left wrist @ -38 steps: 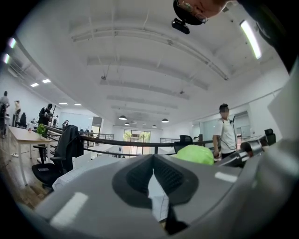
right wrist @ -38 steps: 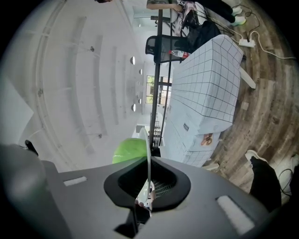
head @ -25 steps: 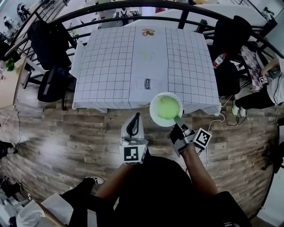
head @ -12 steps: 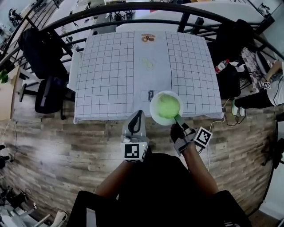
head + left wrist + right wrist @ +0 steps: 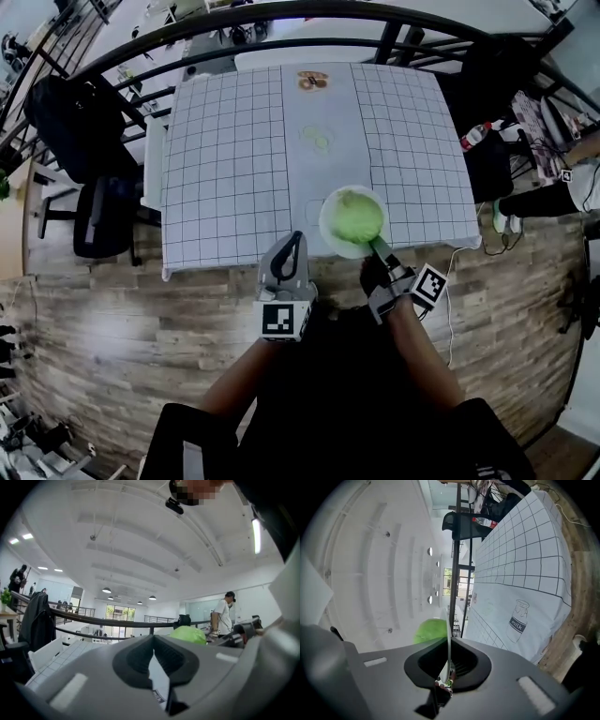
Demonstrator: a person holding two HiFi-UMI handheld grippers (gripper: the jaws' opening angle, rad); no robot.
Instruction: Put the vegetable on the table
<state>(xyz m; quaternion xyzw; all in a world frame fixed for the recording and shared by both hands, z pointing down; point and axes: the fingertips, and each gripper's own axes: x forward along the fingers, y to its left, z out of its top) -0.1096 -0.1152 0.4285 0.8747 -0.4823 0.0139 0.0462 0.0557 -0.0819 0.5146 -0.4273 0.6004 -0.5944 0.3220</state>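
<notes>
A round green vegetable (image 5: 357, 215) lies on a white plate (image 5: 328, 214). My right gripper (image 5: 378, 248) is shut on the plate's near rim and holds it over the near edge of the checked table (image 5: 225, 150). In the right gripper view the rim (image 5: 449, 630) runs edge-on between the jaws of the right gripper (image 5: 449, 645), with the vegetable (image 5: 430, 630) behind it. My left gripper (image 5: 292, 242) is shut and holds nothing, left of the plate at the table's edge. In the left gripper view the left gripper (image 5: 153, 641) is closed, and the vegetable (image 5: 188, 633) shows at its right.
The tablecloth's white middle strip carries printed pictures, a milk bottle (image 5: 518, 615) among them. Dark chairs (image 5: 82, 122) stand left of the table and a black railing (image 5: 281, 13) runs behind it. A bottle (image 5: 474, 136) and a seated person (image 5: 572, 183) are at the right. A person (image 5: 224, 615) stands far off.
Both grippers and the plate have moved forward to the table. The plate, earlier in front of the table's near edge, now hangs over it. Neither grip has changed.
</notes>
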